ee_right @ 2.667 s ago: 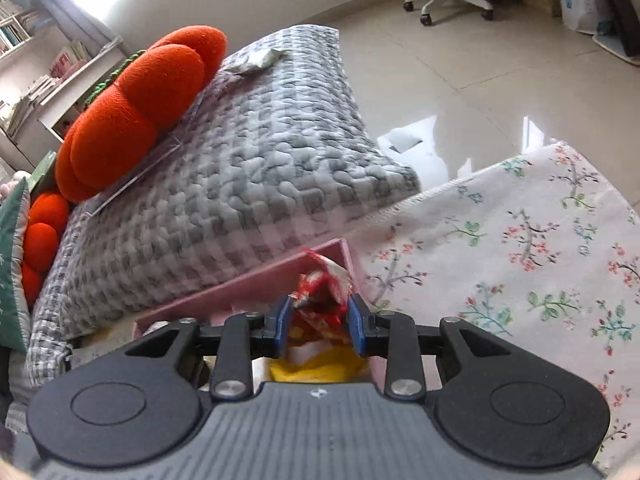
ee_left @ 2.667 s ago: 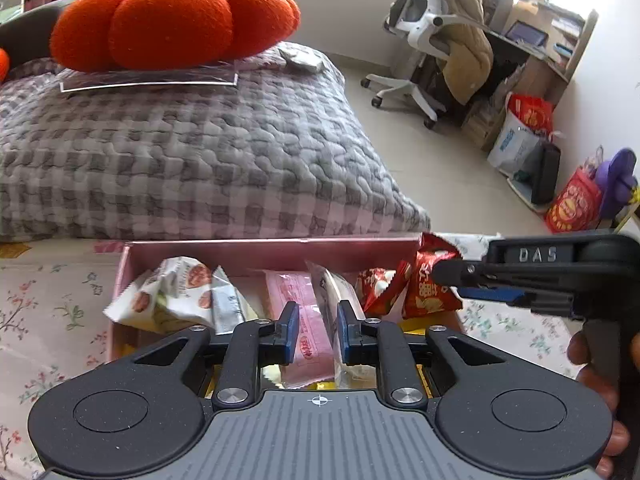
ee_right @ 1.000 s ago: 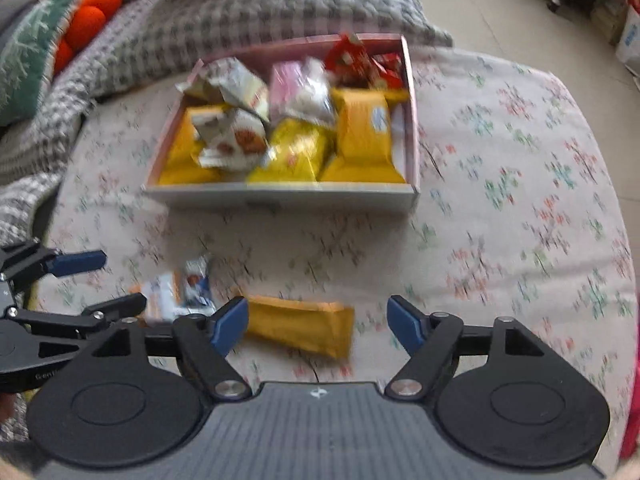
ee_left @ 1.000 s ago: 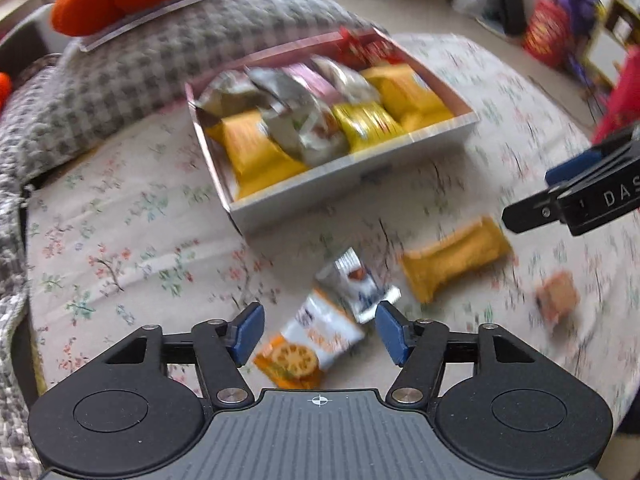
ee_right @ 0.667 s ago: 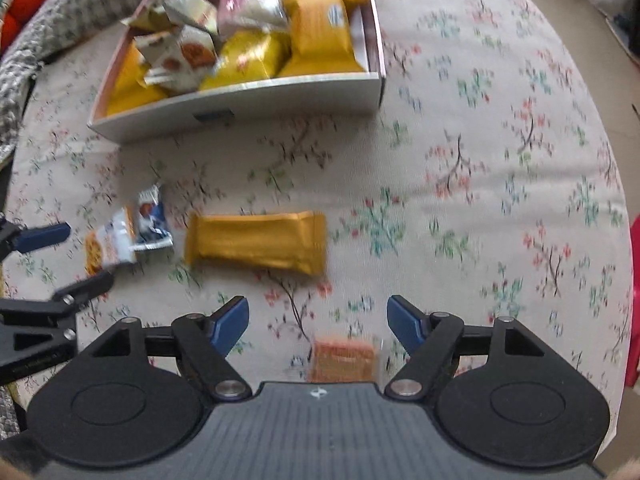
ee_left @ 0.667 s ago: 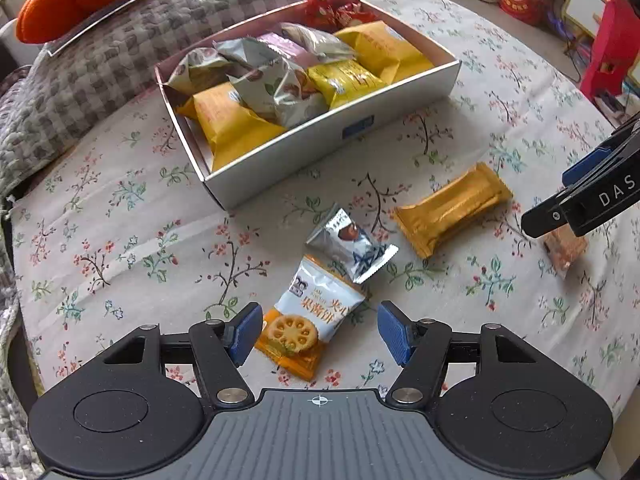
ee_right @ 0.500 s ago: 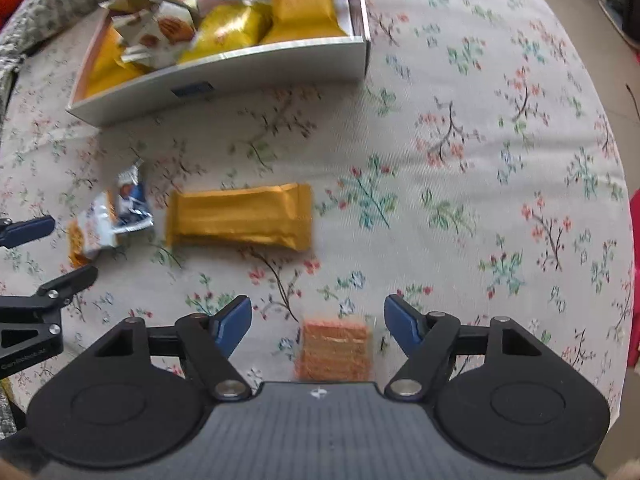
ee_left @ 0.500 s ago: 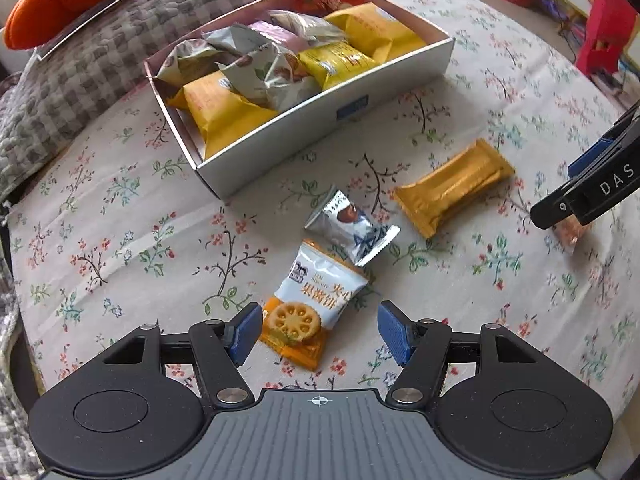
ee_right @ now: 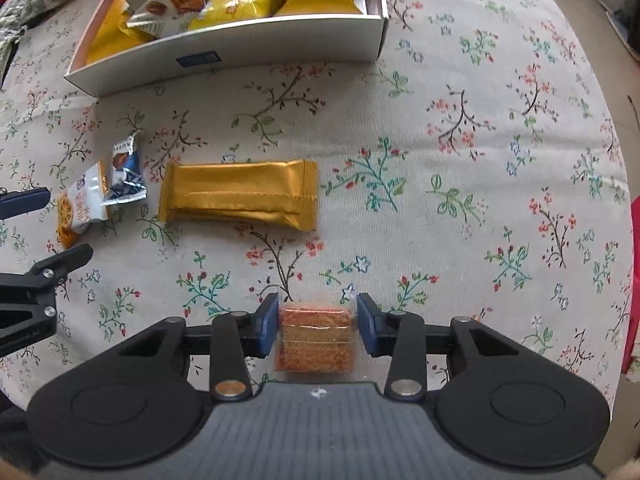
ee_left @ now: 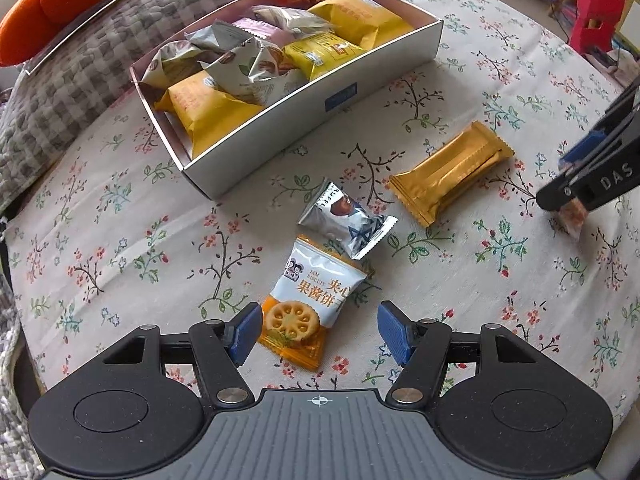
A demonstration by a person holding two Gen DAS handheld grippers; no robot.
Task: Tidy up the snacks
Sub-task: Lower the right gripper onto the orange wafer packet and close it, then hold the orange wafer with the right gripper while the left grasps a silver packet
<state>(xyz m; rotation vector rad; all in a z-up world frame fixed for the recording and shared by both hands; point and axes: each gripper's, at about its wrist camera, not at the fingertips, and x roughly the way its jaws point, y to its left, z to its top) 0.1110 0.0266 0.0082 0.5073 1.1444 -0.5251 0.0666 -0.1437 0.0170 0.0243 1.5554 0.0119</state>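
Note:
On the flowered cloth, my left gripper (ee_left: 319, 334) stands open, with the lower end of a jam biscuit packet (ee_left: 312, 300) lying between its pads, untouched. Just beyond are a silver-blue truffle packet (ee_left: 348, 220) and a gold bar (ee_left: 452, 176). My right gripper (ee_right: 317, 326) points down, its jaws closing on a clear-wrapped orange cracker packet (ee_right: 316, 336), and both pads meet the packet's sides. The white box (ee_right: 224, 56), full of snack packets, sits at the far side. From the right wrist, the gold bar (ee_right: 240, 196) lies ahead and the left gripper (ee_right: 40, 232) shows at the left edge.
A grey checked cushion (ee_left: 80, 60) and an orange pumpkin pillow (ee_left: 60, 0) lie behind the box (ee_left: 312, 120). The table's round edge curves along the right (ee_right: 624, 208). A red object (ee_left: 596, 8) stands beyond it.
Both grippers left the box and came down over the loose snacks. The right jaws narrowed from wide open onto the cracker packet. The left jaws kept their width over the jam biscuit.

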